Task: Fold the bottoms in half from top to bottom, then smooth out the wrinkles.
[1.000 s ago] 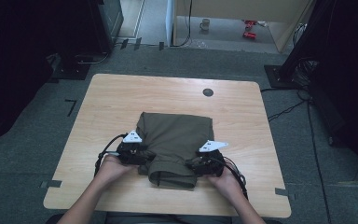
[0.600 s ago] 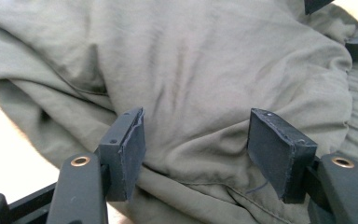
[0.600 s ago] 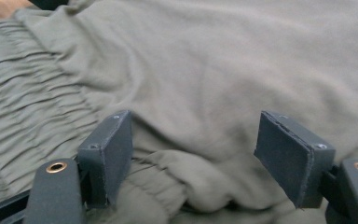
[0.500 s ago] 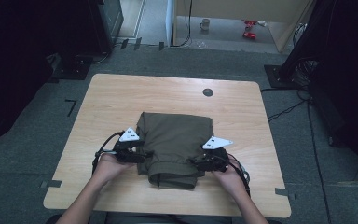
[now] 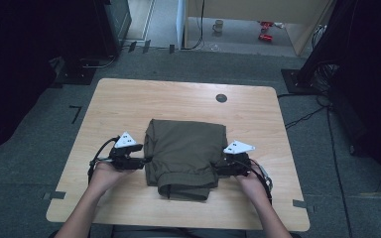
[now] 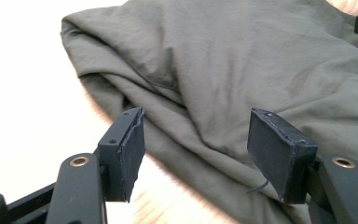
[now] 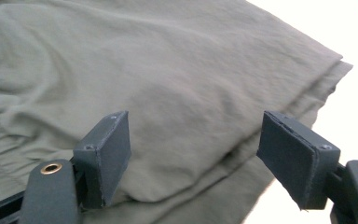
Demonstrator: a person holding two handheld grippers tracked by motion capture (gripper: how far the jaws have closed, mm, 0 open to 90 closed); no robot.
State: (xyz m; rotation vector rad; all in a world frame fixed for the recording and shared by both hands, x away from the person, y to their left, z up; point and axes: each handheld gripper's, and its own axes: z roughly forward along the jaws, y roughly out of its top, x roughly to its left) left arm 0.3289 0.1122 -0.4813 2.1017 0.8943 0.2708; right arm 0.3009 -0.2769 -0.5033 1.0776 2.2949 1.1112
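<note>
Folded olive garment (image 5: 184,154) (rumpled near edge)

High view: fixed above person's side of wooden table (image 5: 129,104), facing forward and down; whole tabletop in frame centre, floor beyond at top, forearms entering from bottom.

Left gripper view: rides on left gripper (image 5: 140,159), very near, looking along own jaws across folded olive garment (image 6: 242,70).

Right gripper view: rides on right gripper (image 5: 217,170), equally near, facing same garment from opposite edge.

Shared by all three: garment; table surface at frame edges.
</note>
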